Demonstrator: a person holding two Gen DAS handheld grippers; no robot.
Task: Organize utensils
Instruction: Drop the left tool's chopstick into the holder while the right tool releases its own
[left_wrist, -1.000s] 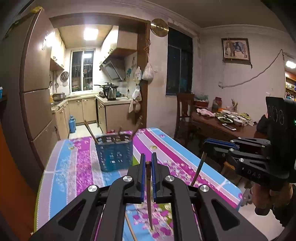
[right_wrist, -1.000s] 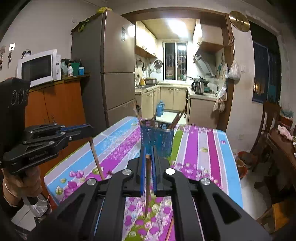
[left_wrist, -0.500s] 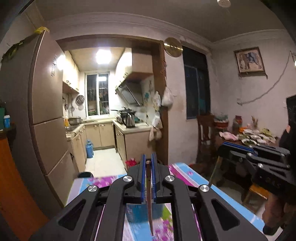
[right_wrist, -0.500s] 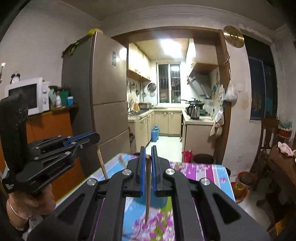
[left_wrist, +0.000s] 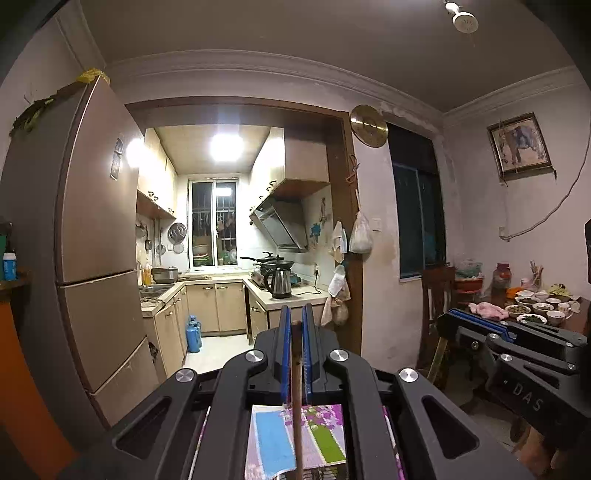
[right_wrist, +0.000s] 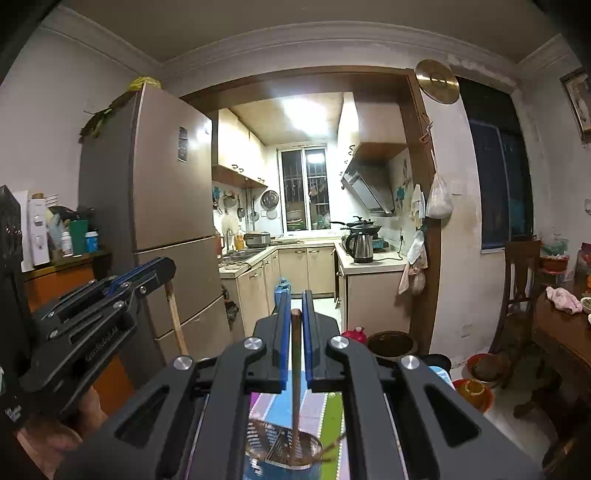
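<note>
The left hand-held gripper (left_wrist: 294, 325), black with blue pads, is clenched on a thin brown wooden chopstick (left_wrist: 296, 406) that hangs down between its jaws over the striped, flowered tablecloth of the surface (left_wrist: 325, 435). In the right wrist view this same tool shows at the left edge, its chopstick slanting down below the pads. Further right, the right hand-held gripper (right_wrist: 294, 314) is likewise closed tight on a second brown wooden chopstick (right_wrist: 295, 369), whose lower end points down into the round blue plastic slotted utensil basket (right_wrist: 280, 467) directly beneath it. The basket stands on the surface and already holds several brown sticks leaning against its rim; whether the held chopstick's tip touches the basket I cannot tell.
</note>
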